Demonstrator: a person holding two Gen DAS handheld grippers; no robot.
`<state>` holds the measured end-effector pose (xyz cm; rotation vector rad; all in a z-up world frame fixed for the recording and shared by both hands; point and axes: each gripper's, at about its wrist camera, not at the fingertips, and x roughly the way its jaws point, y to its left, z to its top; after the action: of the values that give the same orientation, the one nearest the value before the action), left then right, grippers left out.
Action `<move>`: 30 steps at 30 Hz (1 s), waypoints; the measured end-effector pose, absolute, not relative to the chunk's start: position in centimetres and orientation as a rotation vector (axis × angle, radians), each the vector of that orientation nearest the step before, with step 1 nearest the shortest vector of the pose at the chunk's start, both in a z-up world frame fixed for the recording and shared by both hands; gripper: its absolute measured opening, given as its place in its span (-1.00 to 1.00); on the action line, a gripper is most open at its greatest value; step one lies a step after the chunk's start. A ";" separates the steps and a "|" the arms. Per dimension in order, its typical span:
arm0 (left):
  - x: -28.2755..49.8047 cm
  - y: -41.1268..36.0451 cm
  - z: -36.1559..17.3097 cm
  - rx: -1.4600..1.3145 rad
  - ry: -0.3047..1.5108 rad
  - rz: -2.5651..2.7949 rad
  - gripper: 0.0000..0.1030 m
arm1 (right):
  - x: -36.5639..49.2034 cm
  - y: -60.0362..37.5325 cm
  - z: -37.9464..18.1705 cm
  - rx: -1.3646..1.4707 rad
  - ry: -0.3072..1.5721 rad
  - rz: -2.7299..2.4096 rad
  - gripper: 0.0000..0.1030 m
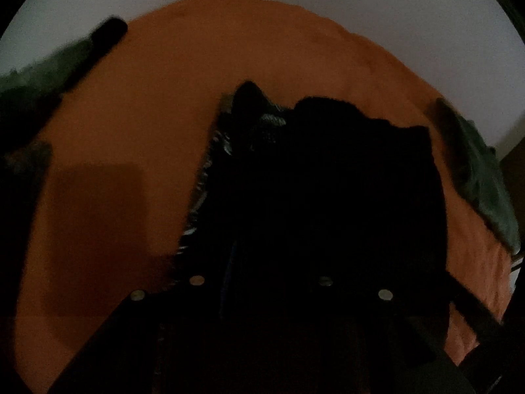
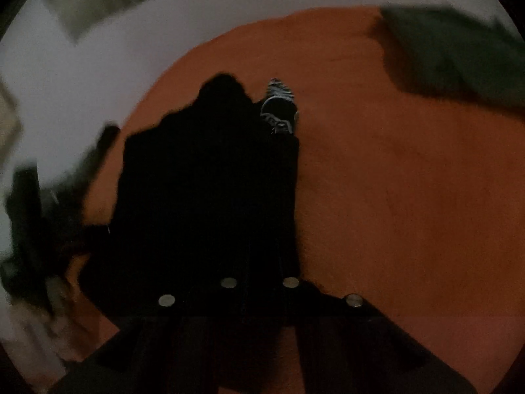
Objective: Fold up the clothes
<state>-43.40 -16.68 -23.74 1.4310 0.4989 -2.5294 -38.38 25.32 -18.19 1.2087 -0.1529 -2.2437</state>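
Now | black garment (image 1: 311,180) hangs at both tongs, grip unreadable in the dark | risk: slips onto orange cover (image 2: 410,197), fold lost

At the bottom of the left wrist frame, the left black two-finger gripper (image 1: 262,262) shows as a dark angular body with four round silver screw heads set in a shallow arc. The right black two-finger gripper (image 2: 259,262), low in its frame, carries the same four silver screws; its fingers are lost in darkness.
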 end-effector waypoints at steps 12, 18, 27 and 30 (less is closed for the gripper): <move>-43.0 -20.9 -24.4 1.501 0.601 -2.462 -0.34 | -46.0 22.3 -19.7 1.295 -0.138 -2.247 -0.98; -37.8 -26.4 -19.8 1.407 0.791 -2.445 -0.33 | -38.9 23.1 -13.8 1.035 0.034 -2.354 -0.63; -31.2 -29.3 -22.3 1.562 1.105 -2.425 -0.32 | -18.7 14.5 -18.6 0.623 1.107 -2.179 -0.08; -29.6 -29.8 -23.2 1.600 1.206 -2.420 -0.32 | -15.7 11.8 -21.5 0.513 1.393 -2.083 -0.09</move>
<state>-29.57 -29.76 -23.23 1.5997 1.2056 -2.4195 -15.69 11.76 -21.52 0.5130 1.3928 -2.0827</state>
